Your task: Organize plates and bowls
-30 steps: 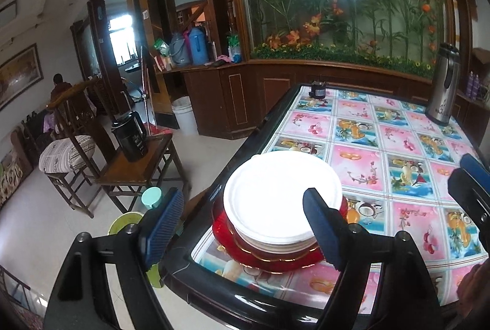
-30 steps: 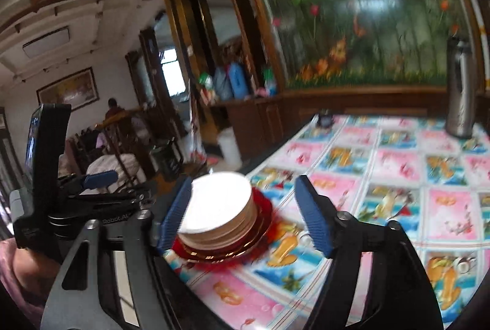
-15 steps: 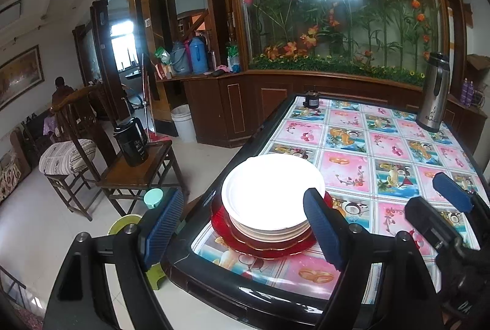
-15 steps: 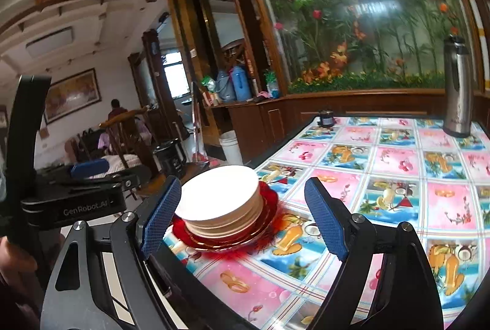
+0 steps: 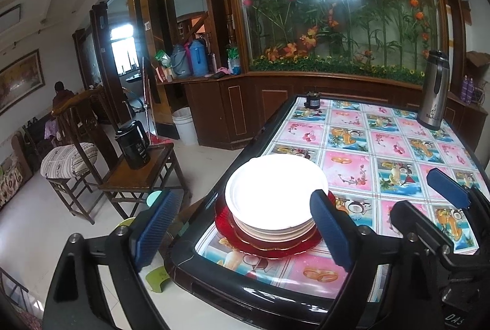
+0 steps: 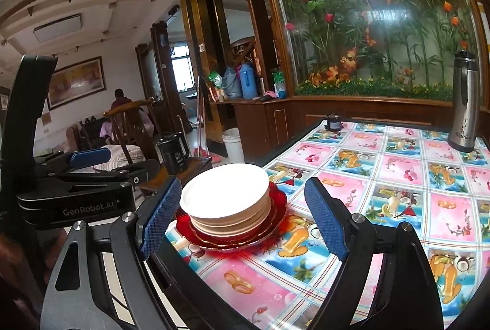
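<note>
- A stack of white plates [image 5: 277, 192] is sitting on red glass plates [image 5: 232, 235] at the near left corner of the bench [image 5: 398, 146], lower centre of both frames.
- The left gripper [image 5: 242, 232] is hovering short of the stack, its blue fingers [image 5: 327, 229] standing wide apart and holding nothing.
- The right gripper [image 6: 242, 216] is hovering beside it, its fingers [image 6: 324, 219] likewise spread apart and gripping nothing; the stack is showing between them.
- In the left wrist view the right gripper is showing at the lower right; in the right wrist view the left one is lying at the left edge.
- A steel thermos [image 5: 433, 91] is standing at the bench's far right, upper right of the frame.
- A small dark jar [image 5: 313, 100] is sitting at the bench's far edge.
- A black kettle [image 5: 133, 144] is resting on a wooden chair [image 5: 137, 177] at centre left.
</note>
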A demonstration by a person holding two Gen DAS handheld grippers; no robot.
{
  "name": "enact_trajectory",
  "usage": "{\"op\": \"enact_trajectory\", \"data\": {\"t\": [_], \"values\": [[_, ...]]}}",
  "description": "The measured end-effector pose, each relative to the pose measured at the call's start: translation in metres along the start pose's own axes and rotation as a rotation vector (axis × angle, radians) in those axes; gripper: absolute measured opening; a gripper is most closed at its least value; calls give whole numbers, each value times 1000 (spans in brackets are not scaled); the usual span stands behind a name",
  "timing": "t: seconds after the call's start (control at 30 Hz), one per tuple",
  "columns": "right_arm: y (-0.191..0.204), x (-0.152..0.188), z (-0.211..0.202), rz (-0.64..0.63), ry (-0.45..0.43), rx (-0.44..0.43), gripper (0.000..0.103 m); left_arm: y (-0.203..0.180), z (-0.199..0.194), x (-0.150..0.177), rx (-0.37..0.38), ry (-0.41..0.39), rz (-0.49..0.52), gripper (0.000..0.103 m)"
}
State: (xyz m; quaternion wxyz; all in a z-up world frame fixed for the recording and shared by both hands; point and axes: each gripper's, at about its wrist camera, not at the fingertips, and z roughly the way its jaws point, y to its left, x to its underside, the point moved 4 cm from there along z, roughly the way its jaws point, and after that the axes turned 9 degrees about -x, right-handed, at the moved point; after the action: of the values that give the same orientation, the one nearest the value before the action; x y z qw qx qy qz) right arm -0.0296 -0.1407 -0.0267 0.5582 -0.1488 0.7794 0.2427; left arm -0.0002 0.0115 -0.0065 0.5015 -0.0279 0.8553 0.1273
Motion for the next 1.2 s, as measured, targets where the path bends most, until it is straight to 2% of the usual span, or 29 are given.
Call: {"op": "enact_trajectory", "data": {"t": [0.1, 0.3, 0.5, 0.67, 1.2], "values": [[1, 1, 4, -2, 13, -4, 84, -1, -2, -2, 18, -17, -2, 103], [-6, 2, 8, 19, 21, -3, 84, 0, 3, -4, 45, -11, -16, 103], [-7, -2, 7, 21, -3, 4, 84, -5, 12, 0, 31, 24, 2, 103], [-11, -1, 10, 29, 0, 6, 84, -1, 21, 2, 19, 60, -20, 103], [-2, -7, 23, 4, 22, -25, 84, 10, 33, 1, 5, 95, -54, 103]]}}
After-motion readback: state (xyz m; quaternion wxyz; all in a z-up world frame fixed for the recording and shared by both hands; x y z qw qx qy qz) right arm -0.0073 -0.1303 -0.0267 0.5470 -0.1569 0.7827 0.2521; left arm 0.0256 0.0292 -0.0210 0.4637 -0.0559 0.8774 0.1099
